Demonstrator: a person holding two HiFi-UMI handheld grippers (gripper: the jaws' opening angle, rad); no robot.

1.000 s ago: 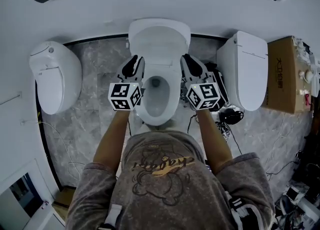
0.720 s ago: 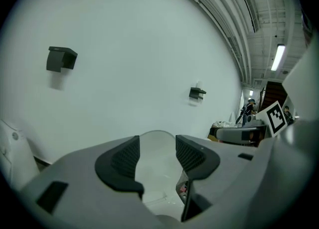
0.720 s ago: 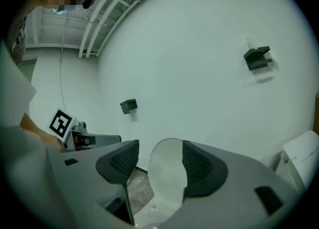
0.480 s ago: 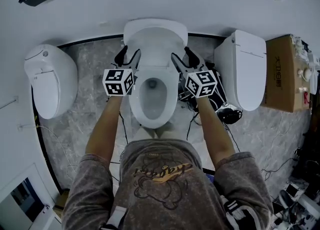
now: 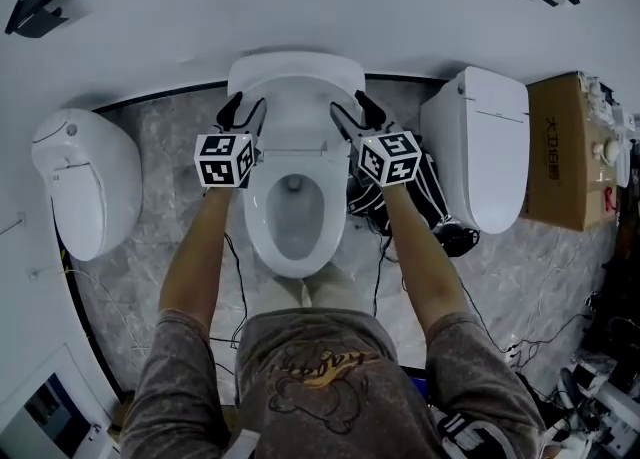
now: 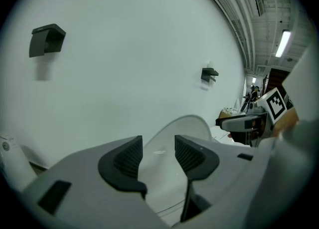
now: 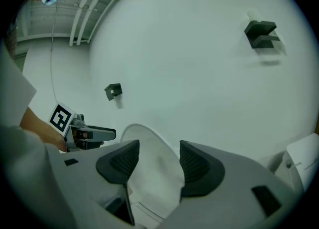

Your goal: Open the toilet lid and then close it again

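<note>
The white toilet's lid (image 5: 295,87) stands raised against the wall, and the bowl (image 5: 290,212) below it is uncovered. My left gripper (image 5: 242,107) is at the lid's left side and my right gripper (image 5: 348,107) at its right side. In the left gripper view the left gripper (image 6: 158,153) has its jaws wide but closing, with nothing pressed between the pads; the lid (image 6: 187,128) shows beyond the gap. In the right gripper view the right gripper (image 7: 159,155) is open, with the lid (image 7: 149,145) behind its gap.
A second white toilet (image 5: 75,182) stands to the left and a third (image 5: 490,157) to the right, beside a cardboard box (image 5: 565,147). A black bag with cables (image 5: 420,197) lies on the marble floor by the right arm. Black brackets (image 5: 40,15) hang on the wall.
Both grippers were shut a second ago and now stand open. They have moved from over the bowl toward the wall, to either side of the raised lid.
</note>
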